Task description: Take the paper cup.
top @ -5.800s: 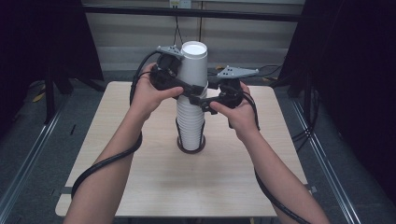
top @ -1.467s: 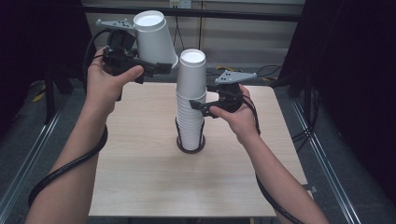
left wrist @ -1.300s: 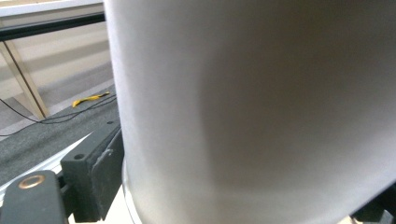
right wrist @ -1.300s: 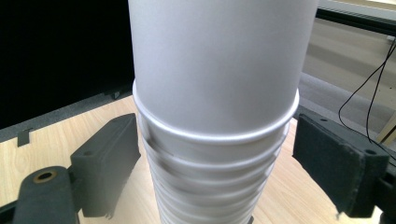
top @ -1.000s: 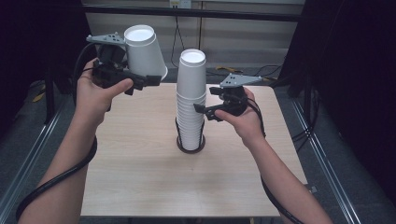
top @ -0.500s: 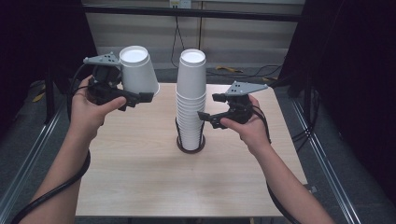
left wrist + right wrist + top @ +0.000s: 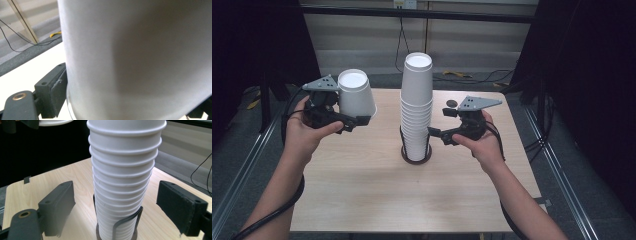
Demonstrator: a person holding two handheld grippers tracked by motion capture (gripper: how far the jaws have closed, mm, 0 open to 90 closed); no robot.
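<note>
On the left, the left gripper (image 7: 354, 121) is clamped on one white paper cup (image 7: 355, 94). The cup is upside down, with its wide rim at the bottom, right where the fingers (image 7: 51, 93) press on it. Its flat bottom faces up. The cup hangs in the air over the left part of the bench (image 7: 362, 195), well apart from the other cups. In the left gripper view the cup's plain white wall is very close, and one dark finger touches it low on the left.

In the middle stands a tall stack of white cups (image 7: 416, 107), also upside down. You can see many rims, one over the other. The stack sits in a small dark holder (image 7: 415, 156) with thin wire sides, near the middle of the bench.

On the right, the right gripper (image 7: 434, 133) is just beside the stack. Its fingers (image 7: 58, 206) are wide apart, one on each side of the stack, and they do not touch it.
</note>
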